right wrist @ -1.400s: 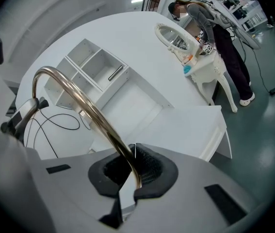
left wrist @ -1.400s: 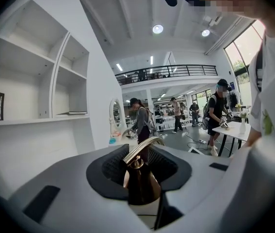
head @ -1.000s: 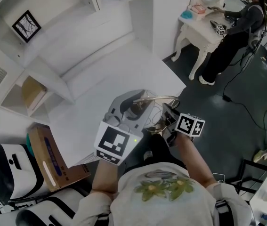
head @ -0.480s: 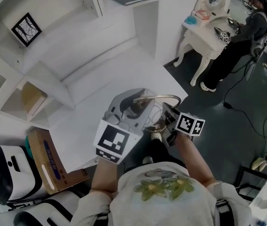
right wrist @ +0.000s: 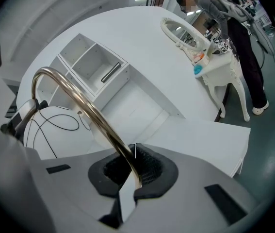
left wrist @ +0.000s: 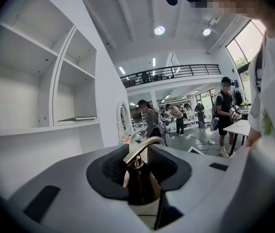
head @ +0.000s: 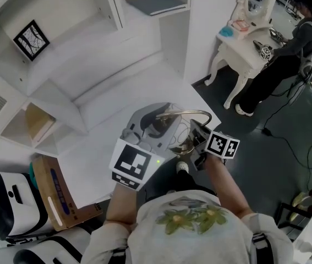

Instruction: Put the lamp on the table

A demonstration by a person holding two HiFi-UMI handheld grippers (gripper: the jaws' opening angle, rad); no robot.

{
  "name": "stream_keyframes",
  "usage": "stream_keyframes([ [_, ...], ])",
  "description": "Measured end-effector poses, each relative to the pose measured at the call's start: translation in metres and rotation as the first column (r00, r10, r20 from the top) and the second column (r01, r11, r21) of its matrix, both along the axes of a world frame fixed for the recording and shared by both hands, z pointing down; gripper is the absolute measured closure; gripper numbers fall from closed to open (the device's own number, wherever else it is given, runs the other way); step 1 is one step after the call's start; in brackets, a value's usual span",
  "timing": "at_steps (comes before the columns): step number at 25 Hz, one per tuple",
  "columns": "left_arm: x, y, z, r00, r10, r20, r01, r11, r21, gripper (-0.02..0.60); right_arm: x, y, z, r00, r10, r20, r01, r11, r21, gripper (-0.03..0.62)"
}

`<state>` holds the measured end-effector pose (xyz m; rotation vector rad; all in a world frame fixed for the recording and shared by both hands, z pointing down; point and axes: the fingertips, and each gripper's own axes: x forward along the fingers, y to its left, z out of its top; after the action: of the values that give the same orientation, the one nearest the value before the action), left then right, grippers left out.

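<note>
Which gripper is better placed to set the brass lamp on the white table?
Probably left: left gripper clamps the brass lamp's thick stem above the white table; right gripper pinches only its thin arc.

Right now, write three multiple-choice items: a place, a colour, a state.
1. Where is the lamp? A. Standing on the table. B. Held by the left gripper and right gripper. C. On a shelf.
2. Colour of its curved arm? A. Brass. B. Blue. C. Red.
3. The right gripper's jaws are: A. Wide apart. B. Shut on the arm. C. Out of view.
Answers: 1 B, each gripper view shows jaws clamped on it; 2 A, the tube shines golden; 3 B, the tube sits pinched between them.
</note>
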<state>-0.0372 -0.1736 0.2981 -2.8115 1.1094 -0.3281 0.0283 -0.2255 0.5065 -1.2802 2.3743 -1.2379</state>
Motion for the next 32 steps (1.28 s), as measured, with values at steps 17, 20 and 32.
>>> stream_keyframes([
  [17,-0.002,-0.053,0.013,1.000,-0.018,0.007,0.018,0.999,-0.039,0.443,-0.003,-0.048,0.014,1.000,-0.017,0.002,0.017,0.999,-0.042,0.563],
  [20,-0.004,-0.059,0.019,1.000,-0.020,0.008,0.021,0.998,-0.056,0.443,-0.005,-0.052,0.021,1.000,-0.019,0.000,0.019,0.998,-0.058,0.563],
  [32,0.002,-0.075,0.032,0.999,-0.008,0.031,0.011,0.996,-0.093,0.446,-0.003,-0.065,0.037,1.000,-0.018,0.007,0.019,0.995,-0.102,0.563],
])
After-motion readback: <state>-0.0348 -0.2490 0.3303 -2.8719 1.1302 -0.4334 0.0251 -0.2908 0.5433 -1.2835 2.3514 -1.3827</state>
